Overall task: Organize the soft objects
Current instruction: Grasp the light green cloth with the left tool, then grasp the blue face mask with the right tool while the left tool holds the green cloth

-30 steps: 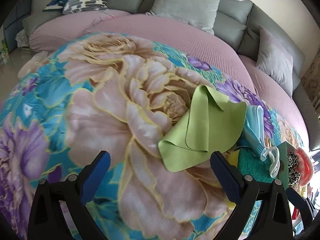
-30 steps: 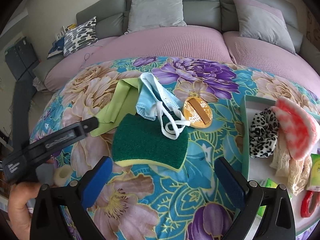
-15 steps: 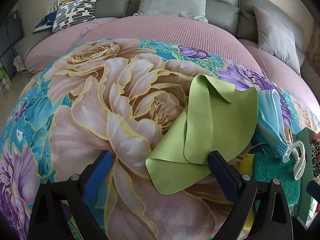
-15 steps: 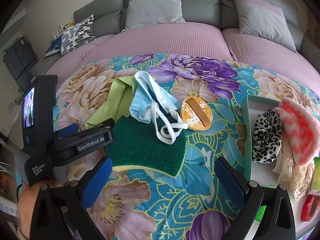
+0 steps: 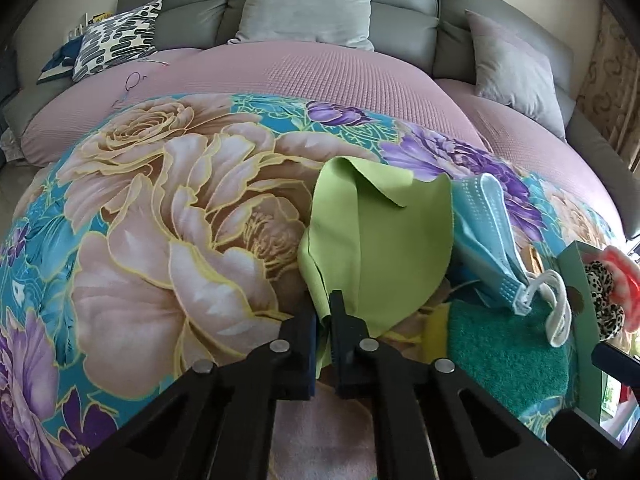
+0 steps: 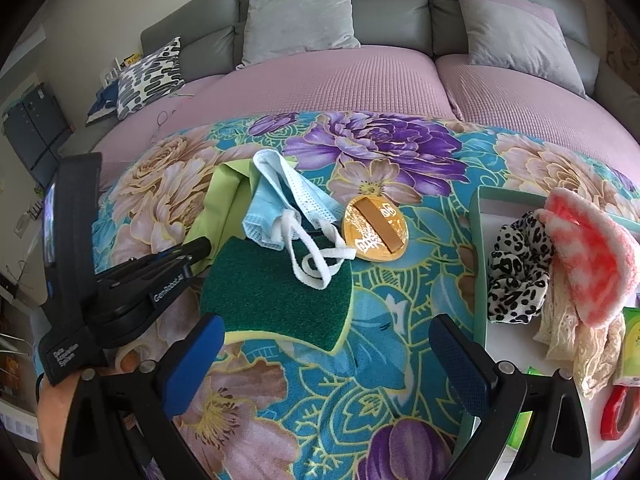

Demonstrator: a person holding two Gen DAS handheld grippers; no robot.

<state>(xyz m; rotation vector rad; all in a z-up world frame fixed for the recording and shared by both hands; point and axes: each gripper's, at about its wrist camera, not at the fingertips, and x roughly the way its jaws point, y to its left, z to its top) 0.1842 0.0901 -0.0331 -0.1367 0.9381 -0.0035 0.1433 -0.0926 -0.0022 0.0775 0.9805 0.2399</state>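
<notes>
A light green cloth (image 5: 380, 240) lies folded on the floral blanket (image 5: 160, 240). My left gripper (image 5: 325, 320) is shut on the cloth's near edge; it also shows in the right wrist view (image 6: 200, 250) beside the cloth (image 6: 218, 204). A blue face mask (image 6: 280, 200) lies partly on a dark green sponge (image 6: 276, 300), with a round gold pad (image 6: 376, 226) beside them. My right gripper (image 6: 324, 344) is open and empty, just in front of the sponge.
A green-rimmed tray (image 6: 478, 260) at the right holds a leopard-print scrunchie (image 6: 516, 268), a pink-and-white cloth (image 6: 588, 256) and lace fabric (image 6: 580, 340). A grey sofa with cushions (image 6: 300, 16) lies behind the blanket.
My left gripper moved forward to the green cloth and closed on its near edge. My right gripper stayed open and hardly moved.
</notes>
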